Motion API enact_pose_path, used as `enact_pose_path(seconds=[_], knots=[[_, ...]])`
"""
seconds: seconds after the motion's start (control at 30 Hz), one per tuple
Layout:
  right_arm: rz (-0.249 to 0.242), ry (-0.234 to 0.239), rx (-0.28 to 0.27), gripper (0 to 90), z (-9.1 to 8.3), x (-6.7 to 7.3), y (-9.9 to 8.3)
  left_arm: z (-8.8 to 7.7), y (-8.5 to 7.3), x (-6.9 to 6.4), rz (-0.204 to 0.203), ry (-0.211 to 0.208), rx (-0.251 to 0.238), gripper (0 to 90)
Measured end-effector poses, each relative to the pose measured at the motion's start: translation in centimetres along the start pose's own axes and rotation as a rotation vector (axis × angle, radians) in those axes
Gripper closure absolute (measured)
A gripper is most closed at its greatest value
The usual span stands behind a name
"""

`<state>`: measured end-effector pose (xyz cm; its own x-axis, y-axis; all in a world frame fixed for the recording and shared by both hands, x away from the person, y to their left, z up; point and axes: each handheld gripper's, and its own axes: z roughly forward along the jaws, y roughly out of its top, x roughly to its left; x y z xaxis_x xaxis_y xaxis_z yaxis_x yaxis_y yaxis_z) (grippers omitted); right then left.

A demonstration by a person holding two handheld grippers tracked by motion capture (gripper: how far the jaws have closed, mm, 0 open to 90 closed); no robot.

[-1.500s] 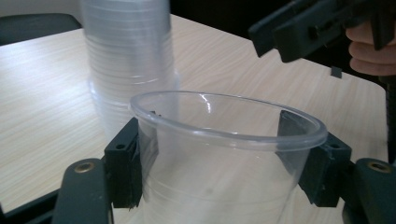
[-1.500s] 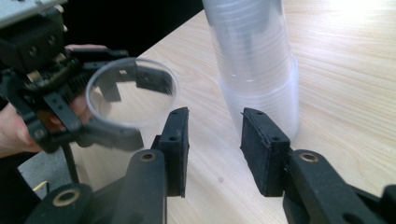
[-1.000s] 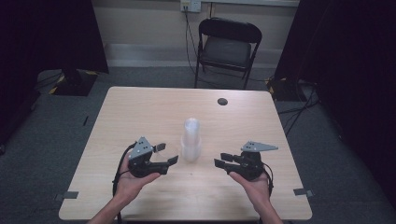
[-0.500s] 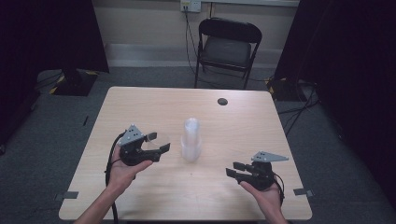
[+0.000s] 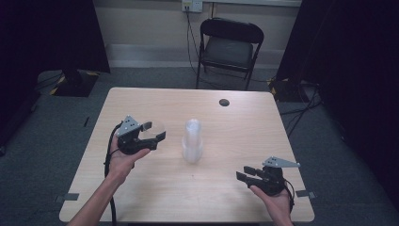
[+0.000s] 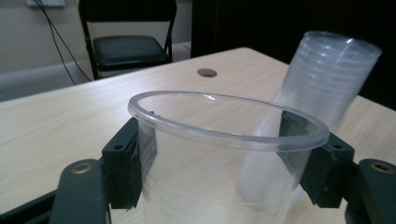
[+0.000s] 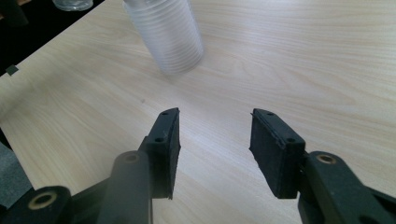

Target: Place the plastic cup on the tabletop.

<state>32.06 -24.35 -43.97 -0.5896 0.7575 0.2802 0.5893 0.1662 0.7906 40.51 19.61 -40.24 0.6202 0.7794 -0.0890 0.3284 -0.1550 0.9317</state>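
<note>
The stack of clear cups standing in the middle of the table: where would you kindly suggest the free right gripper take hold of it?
Probably low on the stack of clear cups, around its wider bottom part, coming in level from the right gripper side. The stack stands upright and alone on the table, its round wall open to that side, and the fingers stand apart with nothing between them.

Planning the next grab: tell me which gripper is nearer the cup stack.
Left. The left gripper, gripping a single clear cup, is just left of the cup stack. The right gripper, jaws open with nothing between them, sits farther off toward the table's near right corner.
</note>
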Motion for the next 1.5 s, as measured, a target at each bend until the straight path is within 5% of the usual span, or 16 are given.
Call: enact_pose_path(seconds=[0.1,0.33,0.87,1.23,1.5], knots=[[0.000,-0.002,-0.006,53.1,0.0,-0.1,0.0,0.4,0.2,0.4,-0.001,0.001,-0.001,28.9],[-0.007,-0.004,-0.006,53.5,0.2,0.1,0.0,1.7,0.2,1.7,0.018,0.085,-0.040,29.0],[-0.007,0.014,0.004,54.5,0.6,0.0,0.0,5.9,-0.7,3.9,-0.026,0.081,-0.008,27.6],[-0.023,0.026,0.002,54.3,0.6,0.2,0.0,7.1,-1.7,4.6,-0.060,0.090,0.038,27.1],[-0.021,0.027,0.008,54.2,0.7,0.1,-0.1,7.7,-2.2,4.7,-0.041,0.095,0.067,28.1]])
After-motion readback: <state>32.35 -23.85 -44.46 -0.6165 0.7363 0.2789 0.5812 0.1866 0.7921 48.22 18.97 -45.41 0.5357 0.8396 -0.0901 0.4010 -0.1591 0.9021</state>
